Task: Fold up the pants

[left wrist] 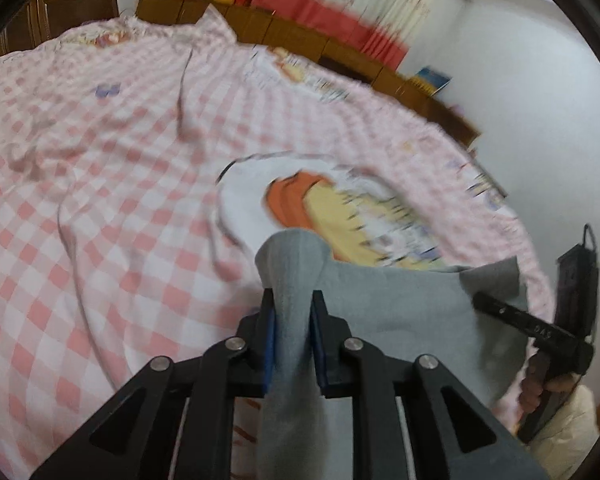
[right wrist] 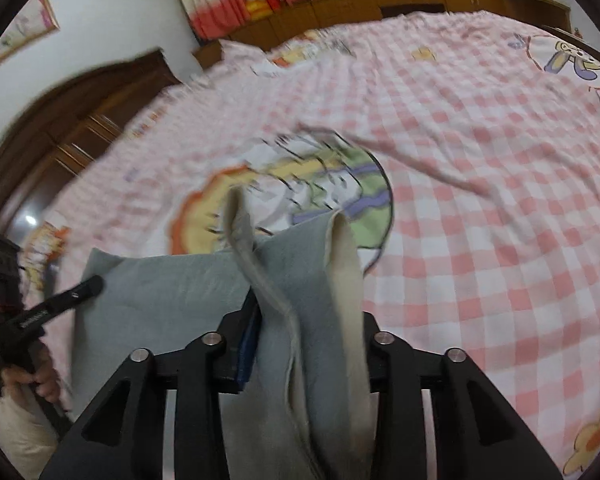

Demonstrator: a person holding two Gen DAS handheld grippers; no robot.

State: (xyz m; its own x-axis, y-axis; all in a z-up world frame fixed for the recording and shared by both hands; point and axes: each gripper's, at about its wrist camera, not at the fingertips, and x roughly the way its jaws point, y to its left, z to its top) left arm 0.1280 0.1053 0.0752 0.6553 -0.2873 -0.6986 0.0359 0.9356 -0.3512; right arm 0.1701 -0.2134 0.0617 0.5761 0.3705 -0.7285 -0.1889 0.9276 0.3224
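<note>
— What's the room like from where you stand?

— A bed under a pink-and-white checked sheet with cartoon prints (rumpled, a few long creases). Behind it a low wooden cabinet runs along the wall, with red-banded curtains above, and a dark wardrobe off at nine o'clock in the right wrist view. Everything is a bit smeared with blur.

— And the pants?

— Grey pants, stretched between the two tools above the sheet. In the left wrist view the left gripper is clamped on a bunched fold of them, cloth rising at twelve o'clock from the jaws and spreading toward three o'clock, where the right gripper meets the far edge.

— Is the right one gripping too?

— Yes; in its own view the pants sit pinched between its jaws, a pale lining strip showing (the right finger is hidden under cloth). The left gripper shows at nine o'clock, on the pants' other corner.
</note>
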